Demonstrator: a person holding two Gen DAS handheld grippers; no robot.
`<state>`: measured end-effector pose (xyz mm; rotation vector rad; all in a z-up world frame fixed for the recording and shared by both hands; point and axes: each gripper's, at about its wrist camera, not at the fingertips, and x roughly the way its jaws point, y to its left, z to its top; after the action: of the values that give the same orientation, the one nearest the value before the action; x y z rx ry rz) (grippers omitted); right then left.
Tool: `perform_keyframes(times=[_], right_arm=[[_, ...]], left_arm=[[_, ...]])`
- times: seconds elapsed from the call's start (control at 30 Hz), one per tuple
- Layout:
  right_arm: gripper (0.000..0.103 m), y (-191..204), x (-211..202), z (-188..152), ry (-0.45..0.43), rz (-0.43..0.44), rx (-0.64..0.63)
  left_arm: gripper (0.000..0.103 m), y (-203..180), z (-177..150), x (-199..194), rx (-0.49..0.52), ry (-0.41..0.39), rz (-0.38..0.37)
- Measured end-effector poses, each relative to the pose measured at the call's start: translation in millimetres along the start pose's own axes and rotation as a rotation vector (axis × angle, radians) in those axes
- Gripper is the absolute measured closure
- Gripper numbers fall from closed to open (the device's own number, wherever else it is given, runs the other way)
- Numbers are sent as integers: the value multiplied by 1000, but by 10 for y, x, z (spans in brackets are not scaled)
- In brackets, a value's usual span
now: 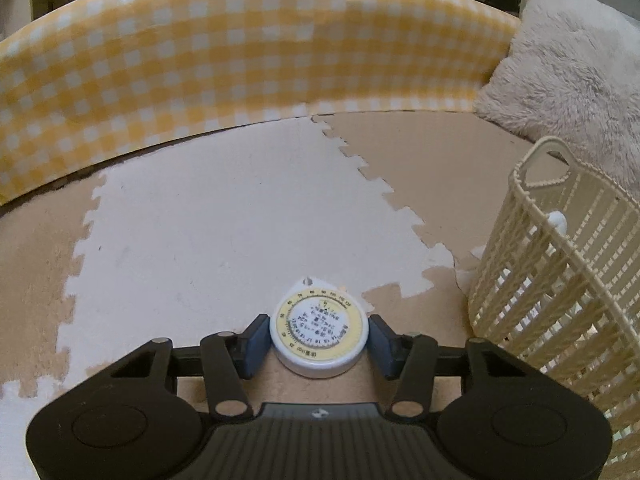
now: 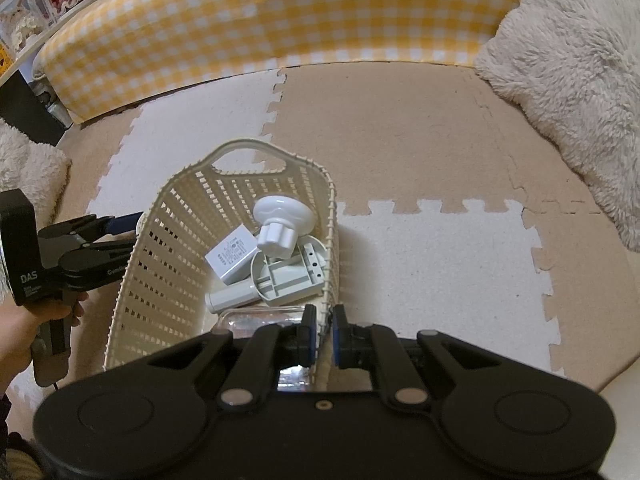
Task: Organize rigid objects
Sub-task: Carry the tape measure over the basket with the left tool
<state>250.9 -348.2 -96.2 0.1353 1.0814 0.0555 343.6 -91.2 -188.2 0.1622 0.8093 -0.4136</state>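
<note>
A round white tape measure (image 1: 318,334) with a yellow dial face sits between the blue pads of my left gripper (image 1: 318,340), which is shut on it just above the foam mat. A cream slatted basket (image 1: 560,264) stands to its right. In the right wrist view my right gripper (image 2: 324,334) is shut on the basket's near right wall (image 2: 326,264). Inside the basket lie a white charger (image 2: 232,254), a white knob piece (image 2: 280,220), a grey plastic part (image 2: 288,276) and a clear box (image 2: 260,318). The left gripper (image 2: 120,224) shows at the basket's left side.
The floor is beige and white puzzle foam mat (image 2: 420,152). A yellow checked cushion wall (image 1: 240,52) runs along the back. A fluffy white pillow (image 2: 580,80) lies at the right. Shelves with toys (image 2: 36,4) stand at the far left.
</note>
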Motion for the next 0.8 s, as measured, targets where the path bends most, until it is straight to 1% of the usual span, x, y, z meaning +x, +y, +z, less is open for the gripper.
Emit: perform_keyframes(times=[0.13, 0.27, 0.33, 0.53, 0.7, 0.8], right_arm=[[95, -3, 0, 3, 1, 0, 2], [95, -19, 1, 6, 0, 3, 6], [95, -25, 2, 6, 1, 5, 9], [95, -26, 5, 4, 1, 7, 12], [95, -33, 2, 5, 1, 12, 18], [95, -36, 2, 2, 1, 15, 20]], left_arm=[[50, -1, 0, -15, -7, 5, -12], [50, 23, 46, -91, -70, 10, -32], [50, 21, 109, -178, -88, -7, -38], [50, -79, 393, -610, -125, -108, -81], [50, -300, 519, -992, -119, -159, -148], [50, -486, 527, -1161, -98, -167, -194]])
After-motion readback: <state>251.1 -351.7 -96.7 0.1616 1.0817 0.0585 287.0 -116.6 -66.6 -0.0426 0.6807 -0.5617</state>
